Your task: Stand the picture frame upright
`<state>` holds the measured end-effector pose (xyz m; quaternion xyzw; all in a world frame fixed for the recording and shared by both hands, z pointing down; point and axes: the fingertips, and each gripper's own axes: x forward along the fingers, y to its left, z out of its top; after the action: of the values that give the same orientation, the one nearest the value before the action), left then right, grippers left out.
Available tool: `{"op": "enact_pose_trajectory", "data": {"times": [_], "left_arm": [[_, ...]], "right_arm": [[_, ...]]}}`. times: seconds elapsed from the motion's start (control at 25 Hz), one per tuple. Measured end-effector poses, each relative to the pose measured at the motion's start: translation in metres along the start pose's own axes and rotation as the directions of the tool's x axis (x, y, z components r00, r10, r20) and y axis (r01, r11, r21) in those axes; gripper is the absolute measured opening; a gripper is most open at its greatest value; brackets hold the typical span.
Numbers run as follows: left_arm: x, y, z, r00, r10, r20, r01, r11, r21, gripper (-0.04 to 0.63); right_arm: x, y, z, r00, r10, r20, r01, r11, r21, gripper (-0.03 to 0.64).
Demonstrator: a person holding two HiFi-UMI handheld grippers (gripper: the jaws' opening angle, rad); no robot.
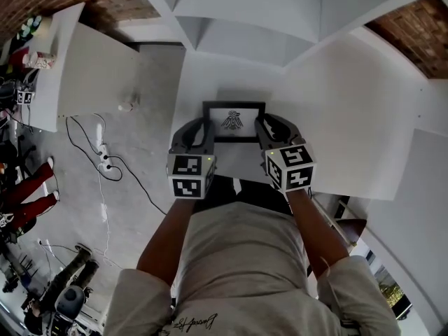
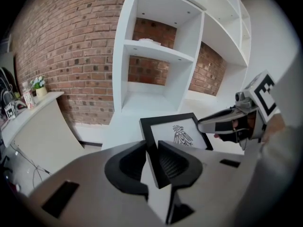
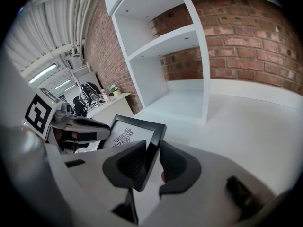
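Both claws are on the picture frame (image 1: 234, 120) here. It's a black frame with a little bird-like drawing on white, sitting on the white table (image 1: 350, 103) at the person's 12 o'clock, close to the near edge.

The left claw (image 1: 203, 136) has the frame's 9 o'clock edge. In the left gripper view, the left claw (image 2: 152, 150) is at a narrow gap with both pads pressed on that black edge, so it's holding the frame (image 2: 176, 132), not just hovering over it. The right claw (image 2: 208, 125) shows up in that same view, at 3 o'clock of the frame.

Same deal on the other side. The right claw (image 1: 264, 133) sits on the 3 o'clock edge. In the right gripper view, the right claw (image 3: 152, 156) is clamped on the frame's (image 3: 131, 135) black edge, jaws close together with the edge between them. The left claw (image 3: 90, 131) pokes in at 9 o'clock there.

The drawing faces up toward the head camera, so the frame isn't standing straight. It's lying back or tilted, and it's hard to tell how much or whether its far edge touches the table.

Past the frame at 12 o'clock there's a white shelf unit (image 2: 156, 51) against a brick wall (image 2: 71, 46). Off at 9 o'clock of the table, a power strip (image 1: 105, 161) with its cable lies on the grey floor.
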<state>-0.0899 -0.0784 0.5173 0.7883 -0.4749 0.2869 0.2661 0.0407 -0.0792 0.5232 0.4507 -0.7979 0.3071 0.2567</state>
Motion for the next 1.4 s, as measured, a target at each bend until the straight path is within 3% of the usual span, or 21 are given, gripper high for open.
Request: {"op": "enact_pose_trajectory", "data": {"times": [0.12,0.52,1.4], "left_arm": [[-0.01,0.006,0.016,0.999,0.023,0.04,-0.025,0.999,0.035,0.088],[-0.019,0.026,0.057,0.988,0.035,0.147,-0.036,0.999,0.001,0.087],[0.004,0.08,0.116,0.973,0.028,0.231,-0.038,0.999,0.037,0.084]], "right_arm": [[0.0,0.005,0.016,1.0,0.007,0.024,-0.006,1.0,-0.018,0.1],[0.001,0.012,0.069,0.991,0.043,0.124,-0.033,0.997,-0.076,0.097],[0.04,0.011,0.139,0.97,0.005,0.245,0.013,0.997,-0.072,0.092]]}}
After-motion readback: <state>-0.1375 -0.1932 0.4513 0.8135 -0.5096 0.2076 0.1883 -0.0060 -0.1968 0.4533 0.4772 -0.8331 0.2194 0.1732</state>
